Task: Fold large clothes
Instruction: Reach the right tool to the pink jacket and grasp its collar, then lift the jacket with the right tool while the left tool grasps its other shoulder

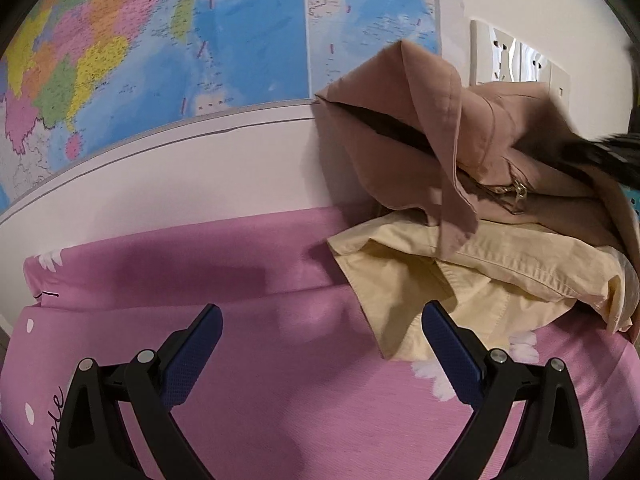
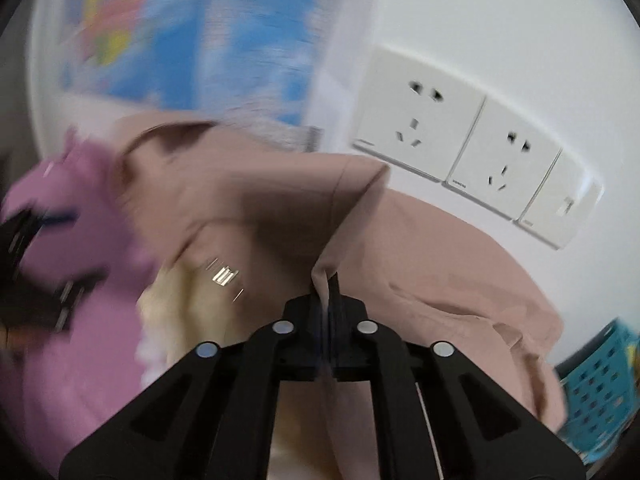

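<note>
2 garments sit heaped at the far side of a pink bedspread (image 1: pixel 248 380), close to a wall that carries a coloured map (image 1: pixel 168 40) and a row of white sockets (image 2: pixel 460 152): a dusty-pink jacket (image 1: pixel 472 140) lies on top of a pale yellow garment (image 1: pixel 460 280). The right gripper (image 2: pixel 329 292) is clenched on a fold of the dusty-pink jacket, its jaws pinched together with the cloth rising in a peak between them, apparently to pull the top piece off the pile so it can be spread flat for folding. The left gripper (image 1: pixel 320 328) hangs released over bare bedspread, jaws wide apart and nothing between them, seemingly kept free to take a 2nd edge. A metal zipper pull (image 1: pixel 520 192) shows on the jacket's front. A turquoise basket (image 2: pixel 600 384) stands at the right edge, likely for laundry. The right-wrist view is blurred.
</note>
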`<state>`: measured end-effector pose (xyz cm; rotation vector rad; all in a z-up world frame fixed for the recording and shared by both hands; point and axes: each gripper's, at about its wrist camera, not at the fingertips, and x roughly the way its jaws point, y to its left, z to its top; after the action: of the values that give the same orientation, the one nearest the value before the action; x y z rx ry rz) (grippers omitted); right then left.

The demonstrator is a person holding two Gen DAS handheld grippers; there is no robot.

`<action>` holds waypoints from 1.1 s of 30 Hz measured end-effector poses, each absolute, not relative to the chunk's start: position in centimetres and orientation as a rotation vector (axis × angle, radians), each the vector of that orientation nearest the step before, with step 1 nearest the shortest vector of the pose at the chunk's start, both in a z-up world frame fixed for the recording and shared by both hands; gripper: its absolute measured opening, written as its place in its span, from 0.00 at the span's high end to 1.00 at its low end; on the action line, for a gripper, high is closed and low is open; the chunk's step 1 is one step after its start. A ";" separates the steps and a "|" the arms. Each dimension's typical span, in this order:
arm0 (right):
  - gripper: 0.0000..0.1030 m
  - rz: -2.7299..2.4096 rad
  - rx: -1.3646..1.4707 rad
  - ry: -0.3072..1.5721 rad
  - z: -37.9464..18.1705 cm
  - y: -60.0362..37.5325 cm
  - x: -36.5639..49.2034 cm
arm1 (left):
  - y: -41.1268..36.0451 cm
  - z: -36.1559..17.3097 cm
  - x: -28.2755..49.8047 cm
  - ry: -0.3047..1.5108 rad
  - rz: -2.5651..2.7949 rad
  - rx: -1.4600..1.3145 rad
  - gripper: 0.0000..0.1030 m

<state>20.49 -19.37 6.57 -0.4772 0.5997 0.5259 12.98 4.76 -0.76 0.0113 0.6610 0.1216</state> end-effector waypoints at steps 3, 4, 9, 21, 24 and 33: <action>0.18 0.519 -0.528 0.561 6.9 -19.3 19.0 | 5.2 -0.9 13.3 0.664 0.134 0.003 0.06; 0.08 0.465 -0.579 0.500 7.1 -18.8 18.8 | 5.6 -0.9 13.4 0.667 0.140 -0.008 0.06; 0.06 0.482 -0.658 0.481 7.4 -15.6 23.9 | 6.3 -1.1 13.6 0.670 0.159 -0.024 0.06; 0.92 0.607 -0.477 0.489 12.4 -17.6 22.3 | 7.5 -1.4 13.8 0.668 0.151 -0.032 0.06; 0.93 0.520 -0.394 0.348 18.2 -21.3 18.8 | 7.4 -0.3 13.4 0.610 0.106 -0.021 0.06; 0.93 0.402 -0.227 0.093 31.3 -30.2 9.4 | 4.1 4.2 11.9 0.424 -0.100 0.033 0.06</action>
<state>9.40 -30.17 31.33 -0.2265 0.0934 0.4023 11.92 4.13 4.23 0.0330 0.4238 -0.1001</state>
